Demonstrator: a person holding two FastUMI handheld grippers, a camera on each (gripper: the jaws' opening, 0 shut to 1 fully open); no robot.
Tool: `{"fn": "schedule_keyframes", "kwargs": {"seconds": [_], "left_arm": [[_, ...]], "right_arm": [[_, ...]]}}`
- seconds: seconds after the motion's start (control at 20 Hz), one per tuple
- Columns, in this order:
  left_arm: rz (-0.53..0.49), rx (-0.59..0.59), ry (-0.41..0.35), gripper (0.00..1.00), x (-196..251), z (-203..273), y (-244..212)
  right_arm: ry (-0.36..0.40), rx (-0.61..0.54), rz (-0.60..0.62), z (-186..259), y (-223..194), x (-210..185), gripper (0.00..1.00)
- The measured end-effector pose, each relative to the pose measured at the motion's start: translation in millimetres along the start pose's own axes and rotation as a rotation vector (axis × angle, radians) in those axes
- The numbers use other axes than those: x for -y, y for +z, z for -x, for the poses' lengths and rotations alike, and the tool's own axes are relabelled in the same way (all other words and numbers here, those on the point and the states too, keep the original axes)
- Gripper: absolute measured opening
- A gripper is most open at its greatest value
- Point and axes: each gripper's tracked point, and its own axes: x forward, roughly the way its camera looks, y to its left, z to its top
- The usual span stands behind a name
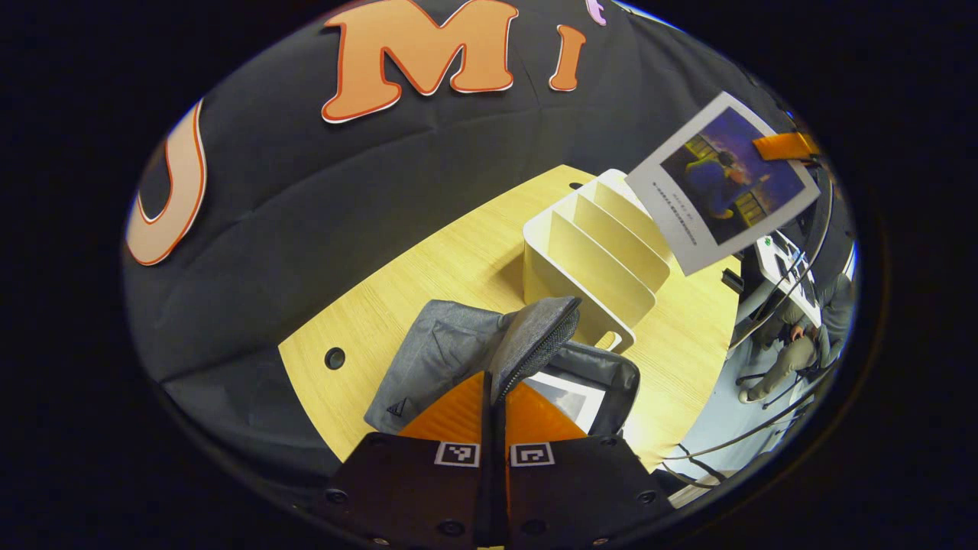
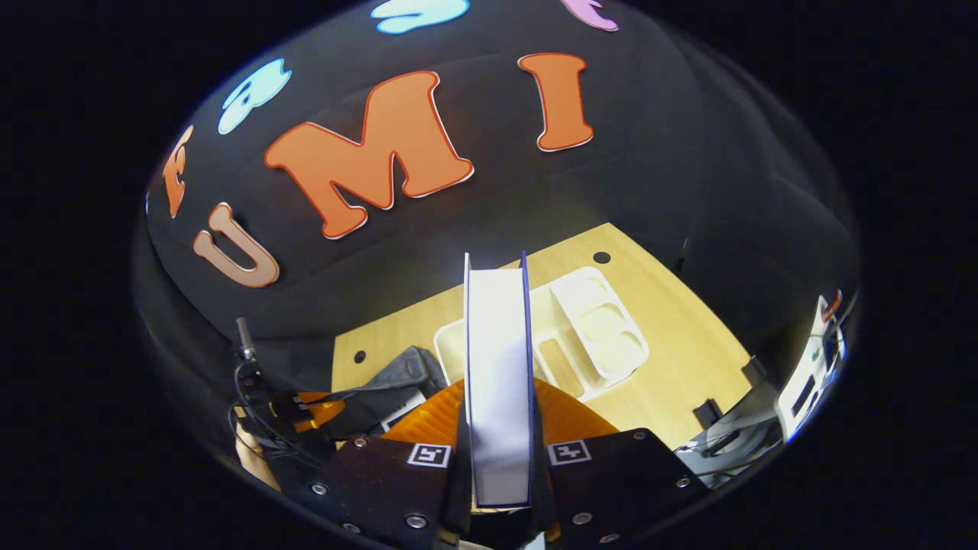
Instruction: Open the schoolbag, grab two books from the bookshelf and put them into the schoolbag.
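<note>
While your left gripper (image 1: 495,397) pinched the grey fabric flap (image 1: 535,340) of the schoolbag (image 1: 451,351), fingers nearly together, your right gripper (image 2: 498,416) clamped a thick white-paged book (image 2: 498,367) upright, high above the table (image 2: 672,336). One book (image 1: 569,397) lay inside the open bag, beside the cream slotted bookshelf (image 1: 596,260).

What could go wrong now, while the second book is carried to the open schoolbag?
1. The left gripper pinches only the edge of the flap. If it slips, the flap may fall and close the schoolbag.
2. The right gripper holds the book at one end, so it could tilt or slide out.
3. A first book already lies inside; the second may catch on it or on the bag's rim.
</note>
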Motion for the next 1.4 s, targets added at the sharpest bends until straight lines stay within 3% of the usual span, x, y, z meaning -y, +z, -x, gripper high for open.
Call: {"fn": "schedule_keyframes", "kwargs": {"seconds": [0.35,0.65,0.85,1.05,1.4], "left_arm": [[-0.001,0.004,0.008,0.01,-0.6,0.6,-0.6],[0.007,0.000,0.007,0.01,1.9,2.4,-0.7],[0.012,-0.003,0.012,0.01,5.5,4.1,-0.3],[0.011,-0.006,0.027,0.01,7.1,6.4,1.1],[-0.007,-0.016,0.053,0.00,12.8,9.9,10.0]], "right_arm": [[0.194,-0.001,-0.224,10.0,-92.2,-18.9,0.30],[0.346,-0.067,-0.514,-33.6,-193.5,-43.9,0.30],[0.384,-0.094,-0.632,-71.1,-236.9,-62.2,0.30],[0.410,-0.099,-0.756,-109.2,-258.8,-75.2,0.30],[0.470,-0.110,-0.836,-165.5,-255.6,-116.4,0.30]]}}
